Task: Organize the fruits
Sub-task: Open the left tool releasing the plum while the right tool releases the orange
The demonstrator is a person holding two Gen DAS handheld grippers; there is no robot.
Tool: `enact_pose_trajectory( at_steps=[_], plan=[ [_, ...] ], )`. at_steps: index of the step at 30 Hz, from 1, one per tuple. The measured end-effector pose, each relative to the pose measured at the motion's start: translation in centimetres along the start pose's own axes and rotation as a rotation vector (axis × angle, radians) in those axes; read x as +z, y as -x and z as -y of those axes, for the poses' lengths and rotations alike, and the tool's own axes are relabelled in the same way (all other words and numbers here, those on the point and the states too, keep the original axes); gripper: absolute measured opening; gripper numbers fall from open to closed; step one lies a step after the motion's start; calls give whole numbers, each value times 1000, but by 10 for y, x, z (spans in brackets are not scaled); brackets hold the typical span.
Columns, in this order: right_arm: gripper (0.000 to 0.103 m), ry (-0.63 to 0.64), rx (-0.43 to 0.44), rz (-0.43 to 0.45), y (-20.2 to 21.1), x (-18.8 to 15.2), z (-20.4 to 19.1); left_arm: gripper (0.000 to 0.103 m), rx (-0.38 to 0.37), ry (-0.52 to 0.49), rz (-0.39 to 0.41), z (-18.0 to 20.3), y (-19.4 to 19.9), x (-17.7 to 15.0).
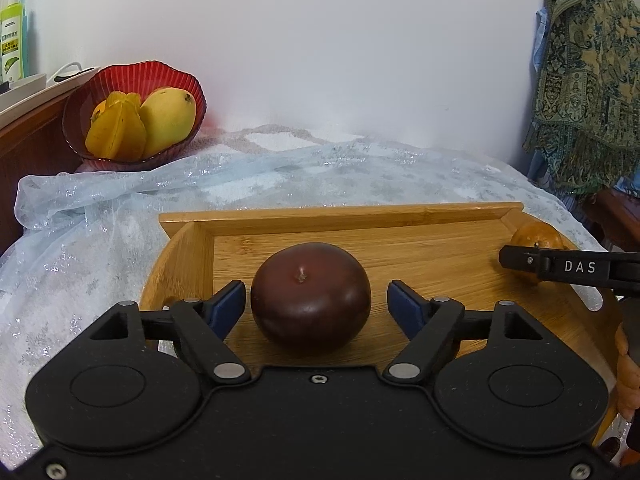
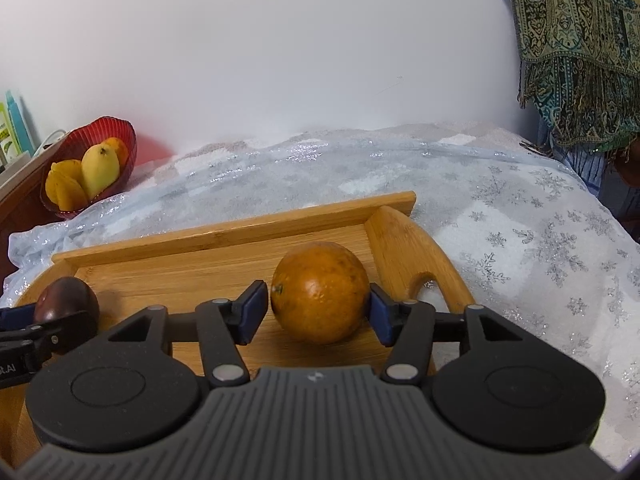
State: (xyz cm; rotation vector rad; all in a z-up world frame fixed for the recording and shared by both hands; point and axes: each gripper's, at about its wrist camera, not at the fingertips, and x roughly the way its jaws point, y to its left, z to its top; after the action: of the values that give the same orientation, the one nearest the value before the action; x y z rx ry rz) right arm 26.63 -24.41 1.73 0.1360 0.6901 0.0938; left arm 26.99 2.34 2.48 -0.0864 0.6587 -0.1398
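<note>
The dark maroon fruit [image 1: 310,298], round with a short stem, sits on the wooden tray [image 1: 340,216] toward its left side, between the spread fingers [image 1: 226,306] of the left gripper [image 1: 316,304]; neither pad touches it. The orange [image 2: 320,290] rests near the tray's right end inside the right gripper [image 2: 318,312], whose left finger stands clear while the right pad sits against or just beside the peel, too close to tell. Both fruits look firm, smooth and apt to roll, so a hold across the widest girth seems safest, with modest pressure to avoid bruising. The tray's near edge is hidden by the gripper bodies. The red bowl [image 1: 132,76] at the bed's far left corner holds a mango [image 1: 168,118] and a starfruit [image 1: 118,132]; more fruit behind them is partly hidden.
</note>
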Motion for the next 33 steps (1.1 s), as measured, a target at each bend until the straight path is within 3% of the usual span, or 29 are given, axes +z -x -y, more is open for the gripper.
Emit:
enact_pose_trajectory(
  at_steps=[7,21,24,33],
  plan=[
    [83,14,-4,24,7,2,-2,86,-2,-2,10,0,4,1],
    [90,70,-38,79,29,3,-8,95,-4,2,39,-1,13,0],
    [91,78,-37,87,35,2,-10,101,-5,6,50,-2,16,-2],
    [99,87,-15,125,56,-5,-14,102,-9,-13,81,3,35,-8]
  ],
)
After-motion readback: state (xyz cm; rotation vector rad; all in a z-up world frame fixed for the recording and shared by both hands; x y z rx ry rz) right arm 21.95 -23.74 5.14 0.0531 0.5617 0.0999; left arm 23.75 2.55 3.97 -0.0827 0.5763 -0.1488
